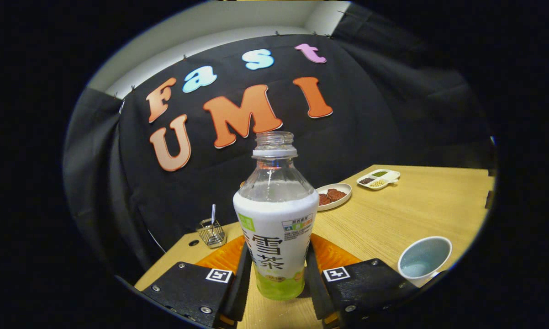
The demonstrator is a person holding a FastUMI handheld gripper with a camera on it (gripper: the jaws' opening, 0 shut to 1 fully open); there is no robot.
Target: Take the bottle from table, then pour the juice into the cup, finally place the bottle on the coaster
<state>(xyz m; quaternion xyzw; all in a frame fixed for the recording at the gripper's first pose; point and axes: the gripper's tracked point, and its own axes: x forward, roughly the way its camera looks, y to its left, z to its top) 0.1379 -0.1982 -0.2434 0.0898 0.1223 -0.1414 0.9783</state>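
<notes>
I had the gripper (278,278) clamped on the bottle (277,214), both fingers pressed against the sleeve low on its body, one at each side. The bottle stood upright between them with its cap off and the neck open. It looked to be lifted off the counter (393,214), though the fisheye bend made it hard for me to be sure the base was clear. A little pale green juice sat at the bottom.

I judged the take as done and the pour as the step in hand. The cup (424,262) stood at about four o'clock from the bottle, just beyond the right finger, open and upright, and I could not tell if anything was in it. The next move called for carrying the bottle over that way and tipping its neck above the rim without knocking the cup.

The orange coaster (329,256) lay directly behind the bottle, showing on either side of it, ready for the last step.

Farther out, a small wire basket (211,233) stood at ten o'clock. A plate of dark red pieces (333,196) lay at one o'clock, and a divided dish (378,178) beyond it. None of these lay on the way to the cup.
</notes>
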